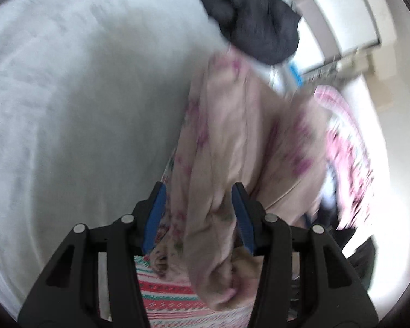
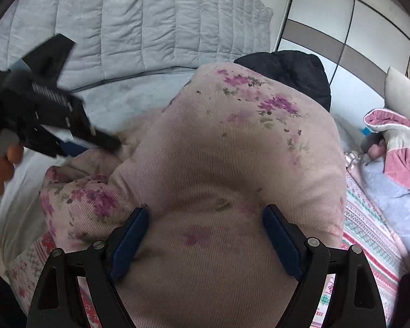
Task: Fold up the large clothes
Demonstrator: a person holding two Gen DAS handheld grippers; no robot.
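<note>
A large beige garment with purple flower print (image 2: 227, 147) lies bunched on the bed. In the right wrist view it fills the middle, and my right gripper (image 2: 205, 213) stands wide open with the cloth lying between its blue pads (image 2: 129, 239). My left gripper (image 2: 106, 142) shows at the left of that view, its tips at the garment's edge. In the blurred left wrist view a hanging fold of the garment (image 1: 232, 142) runs between the blue pads (image 1: 155, 213) of the left gripper (image 1: 199, 188), whose jaws stand apart around it.
A grey quilted cover (image 2: 139, 27) lies behind. A black garment (image 2: 292, 73) sits just beyond the floral one. A striped red, white and green sheet (image 2: 369, 235) covers the bed. A pink and grey quilt (image 2: 399, 142) lies at right. A wardrobe (image 2: 350, 32) stands behind.
</note>
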